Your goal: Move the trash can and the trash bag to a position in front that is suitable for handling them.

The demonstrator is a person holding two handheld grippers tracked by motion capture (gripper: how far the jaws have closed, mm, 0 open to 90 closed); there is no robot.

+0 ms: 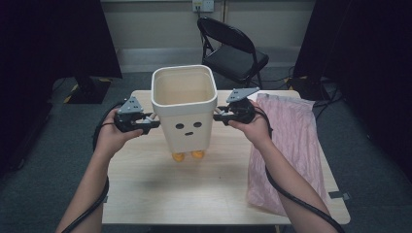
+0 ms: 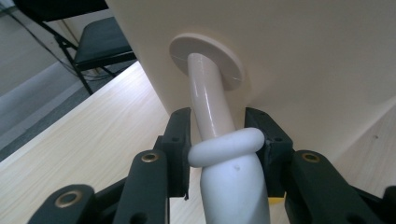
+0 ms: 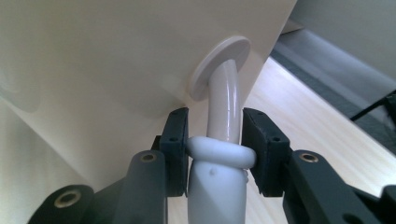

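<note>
The cream bin (image 1: 184,109) hangs between the two tongs, above the worktop (image 1: 194,189); left tongs (image 1: 148,121) pinch its left peg arm (image 2: 212,102) at the ringed knob; right tongs (image 1: 219,115) pinch the right arm (image 3: 226,100) likewise; a pink cloth (image 1: 291,145) lies at the right.

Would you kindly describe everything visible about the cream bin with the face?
The cream bin is a tall, square-mouthed tub of glossy plastic, tapering downward, open and apparently empty. Its front bears two dark eyes and a small mouth; two orange feet touch the wooden table. A white arm-like handle juts from a round disc on each side. The left claw and right claw are each shut on a handle, holding it roughly upright.
</note>
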